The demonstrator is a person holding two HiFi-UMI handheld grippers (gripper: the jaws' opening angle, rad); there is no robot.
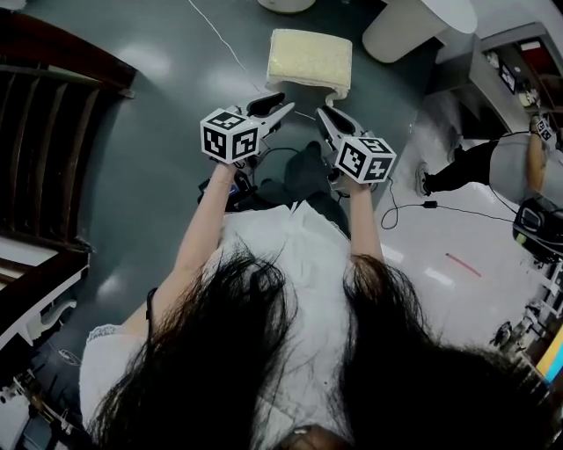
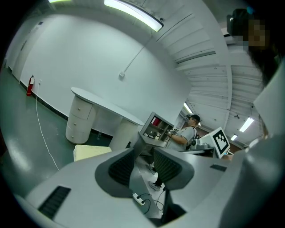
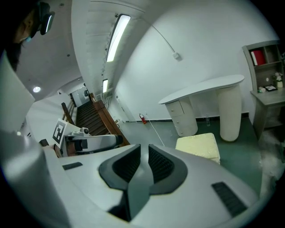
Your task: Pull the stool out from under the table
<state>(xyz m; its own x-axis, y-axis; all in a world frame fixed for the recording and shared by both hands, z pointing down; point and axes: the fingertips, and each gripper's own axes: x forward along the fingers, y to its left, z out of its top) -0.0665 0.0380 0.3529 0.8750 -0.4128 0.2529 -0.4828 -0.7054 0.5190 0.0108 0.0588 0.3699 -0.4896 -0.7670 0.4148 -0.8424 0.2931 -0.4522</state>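
The stool (image 1: 309, 57), with a cream cushion, stands on the dark green floor out in front of the white table (image 1: 412, 26). Both grippers hang in the air short of it and touch nothing. My left gripper (image 1: 280, 107) points at the stool's near left corner, its jaws a narrow gap apart with nothing between them. My right gripper (image 1: 322, 116) is shut and empty, just below the stool's near right corner. In the left gripper view the left gripper (image 2: 143, 155) has the stool (image 2: 91, 152) low on its left. The right gripper (image 3: 144, 156) sees the stool (image 3: 198, 146) before the table (image 3: 202, 90).
A dark wooden stair rail (image 1: 44, 132) runs along the left. A person (image 1: 488, 163) stands on the pale floor at the right by a shelf unit (image 2: 156, 129). A power strip (image 2: 139, 199) and cables lie on the floor.
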